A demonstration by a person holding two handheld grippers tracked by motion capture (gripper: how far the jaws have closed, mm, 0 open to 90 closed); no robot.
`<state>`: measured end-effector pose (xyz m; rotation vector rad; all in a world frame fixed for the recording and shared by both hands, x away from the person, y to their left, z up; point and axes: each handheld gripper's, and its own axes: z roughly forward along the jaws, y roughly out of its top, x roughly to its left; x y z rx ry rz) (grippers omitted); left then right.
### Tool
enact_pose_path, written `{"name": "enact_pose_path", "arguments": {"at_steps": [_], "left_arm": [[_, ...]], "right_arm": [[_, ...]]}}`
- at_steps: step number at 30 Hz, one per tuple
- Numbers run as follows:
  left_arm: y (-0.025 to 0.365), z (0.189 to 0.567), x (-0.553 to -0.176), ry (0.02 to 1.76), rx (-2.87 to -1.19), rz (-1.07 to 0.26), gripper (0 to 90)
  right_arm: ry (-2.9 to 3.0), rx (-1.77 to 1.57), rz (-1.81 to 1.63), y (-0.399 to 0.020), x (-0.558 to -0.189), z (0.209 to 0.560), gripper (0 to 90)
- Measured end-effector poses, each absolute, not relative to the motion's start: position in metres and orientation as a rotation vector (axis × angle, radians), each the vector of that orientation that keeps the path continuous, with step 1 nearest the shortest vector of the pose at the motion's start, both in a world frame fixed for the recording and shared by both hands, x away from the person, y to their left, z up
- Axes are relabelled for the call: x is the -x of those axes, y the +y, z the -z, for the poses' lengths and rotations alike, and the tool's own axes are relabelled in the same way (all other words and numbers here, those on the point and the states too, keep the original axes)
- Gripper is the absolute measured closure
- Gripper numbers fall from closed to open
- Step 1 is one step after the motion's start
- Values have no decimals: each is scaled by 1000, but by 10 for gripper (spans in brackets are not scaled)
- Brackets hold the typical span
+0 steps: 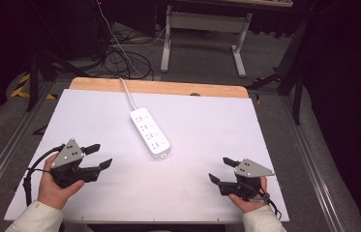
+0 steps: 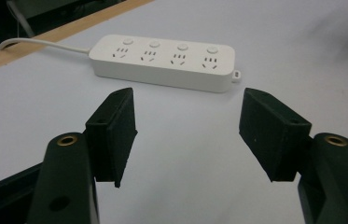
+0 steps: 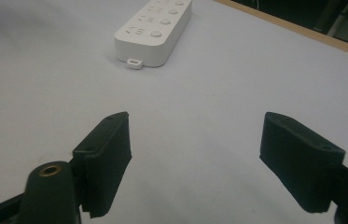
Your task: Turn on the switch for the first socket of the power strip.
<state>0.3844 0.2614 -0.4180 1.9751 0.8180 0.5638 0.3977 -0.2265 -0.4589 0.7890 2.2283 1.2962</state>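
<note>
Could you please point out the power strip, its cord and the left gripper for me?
power strip (image 1: 150, 132), high view, middle of its top face.
cord (image 1: 127, 93), high view, white stretch crossing the table's wooden edge.
left gripper (image 1: 99, 156), high view, midway between its open fingers.

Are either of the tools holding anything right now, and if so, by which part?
Nothing is held: the left tool and right tool are both open and apart from the power strip.

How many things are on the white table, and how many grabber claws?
White power strip: 1, lying on the table
Grippers: 2, the left gripper and the right gripper, both open
Total: 3
</note>
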Motion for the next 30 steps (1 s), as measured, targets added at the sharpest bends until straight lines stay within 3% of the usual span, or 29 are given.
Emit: {"name": "enact_pose_path", "arguments": {"at_steps": [30], "left_arm": [[236,381,-448,831,-2012,-518,412]], "right_arm": [[2245,-787,-1285,-225,-398,462,252]]}}
